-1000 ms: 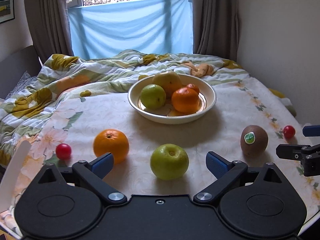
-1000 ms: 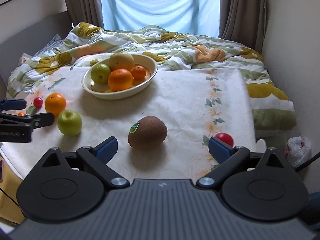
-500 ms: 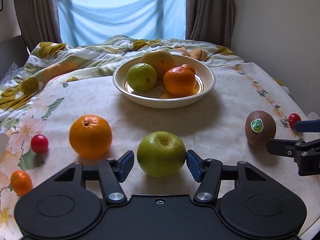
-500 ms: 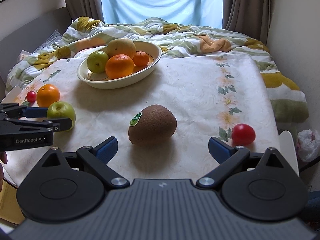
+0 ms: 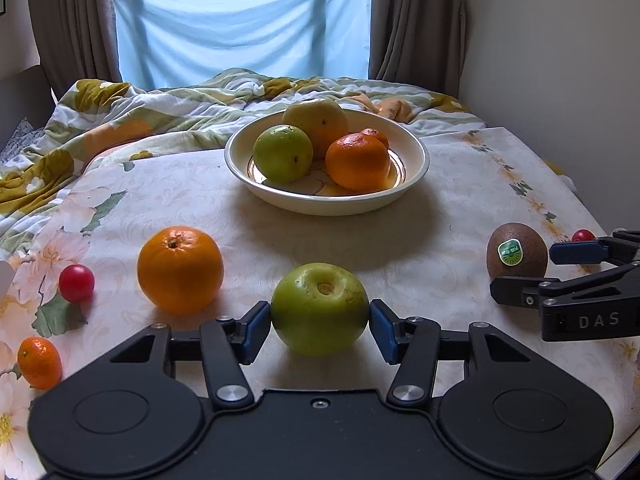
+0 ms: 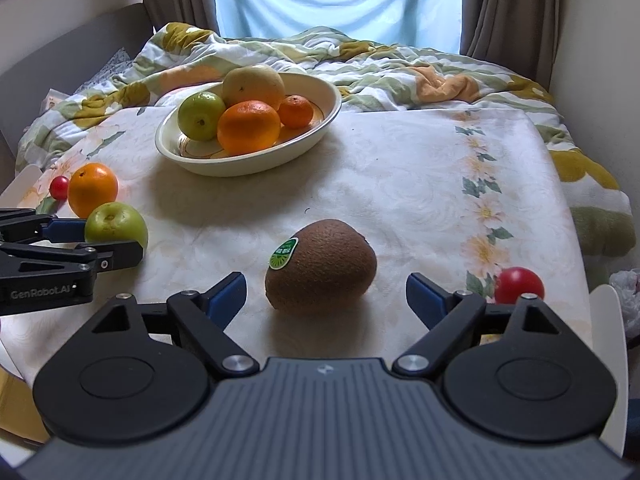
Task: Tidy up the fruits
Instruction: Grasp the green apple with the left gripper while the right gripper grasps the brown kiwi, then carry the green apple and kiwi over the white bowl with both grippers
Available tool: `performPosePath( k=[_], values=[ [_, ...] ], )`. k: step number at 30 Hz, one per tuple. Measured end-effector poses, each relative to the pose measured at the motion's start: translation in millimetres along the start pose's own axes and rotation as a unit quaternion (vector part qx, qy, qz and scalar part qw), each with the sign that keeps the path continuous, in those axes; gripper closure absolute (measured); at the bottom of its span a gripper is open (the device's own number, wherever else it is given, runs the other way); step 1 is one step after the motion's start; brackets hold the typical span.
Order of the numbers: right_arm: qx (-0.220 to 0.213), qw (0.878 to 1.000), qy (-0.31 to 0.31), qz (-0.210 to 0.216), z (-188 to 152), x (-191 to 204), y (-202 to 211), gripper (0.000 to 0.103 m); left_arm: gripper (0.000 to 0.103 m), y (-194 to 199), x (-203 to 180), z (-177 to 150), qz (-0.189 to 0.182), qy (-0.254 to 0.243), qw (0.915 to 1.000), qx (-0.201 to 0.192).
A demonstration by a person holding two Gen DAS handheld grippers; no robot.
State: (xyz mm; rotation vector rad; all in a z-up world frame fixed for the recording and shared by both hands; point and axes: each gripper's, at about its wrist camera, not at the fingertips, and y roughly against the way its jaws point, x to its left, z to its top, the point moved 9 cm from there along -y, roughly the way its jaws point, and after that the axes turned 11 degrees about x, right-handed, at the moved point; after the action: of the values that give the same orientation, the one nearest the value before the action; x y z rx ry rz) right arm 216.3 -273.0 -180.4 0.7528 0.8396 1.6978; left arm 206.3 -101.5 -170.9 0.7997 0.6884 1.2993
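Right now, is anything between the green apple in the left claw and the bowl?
Nothing visible: bare tablecloth lies between the green apple and the bowl. The orange sits off to the left.

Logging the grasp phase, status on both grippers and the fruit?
Left gripper jaws closing, pads on the green apple. Right gripper open, kiwi between its fingers, untouched. Path to bowl clear.
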Motion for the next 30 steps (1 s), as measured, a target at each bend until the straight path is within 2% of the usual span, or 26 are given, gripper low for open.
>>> performPosePath(
  k=[1,3,7,14,17,21,30],
  values=[
    [0.001,1.000,0.000,0.000,0,0,-2,0.001,0.045,0,0,0,0.000,0.001,1.0000,0.000],
    [0.007,1.000,0.001,0.002,0,1,-6,0.010,0.045,1,1,-1,0.000,0.002,1.0000,0.000],
    [0.020,1.000,-0.005,0.008,0,3,-12,0.015,0.045,2,3,-3,0.001,0.006,1.0000,-0.001],
    [0.024,1.000,-0.011,-0.002,3,2,-14,0.016,0.045,6,7,-6,0.002,0.011,0.9999,-0.001],
    [0.022,1.000,-0.009,-0.005,6,3,-15,0.024,0.045,9,9,-7,0.001,0.013,0.9999,-0.002],
    [0.022,1.000,-0.005,-0.012,9,6,-16,0.025,0.045,15,11,-7,0.003,0.016,0.9999,-0.006],
    [0.014,1.000,0.002,0.005,15,18,2,0.027,0.045,40,15,-2,0.006,0.026,0.9995,-0.020]
  ],
)
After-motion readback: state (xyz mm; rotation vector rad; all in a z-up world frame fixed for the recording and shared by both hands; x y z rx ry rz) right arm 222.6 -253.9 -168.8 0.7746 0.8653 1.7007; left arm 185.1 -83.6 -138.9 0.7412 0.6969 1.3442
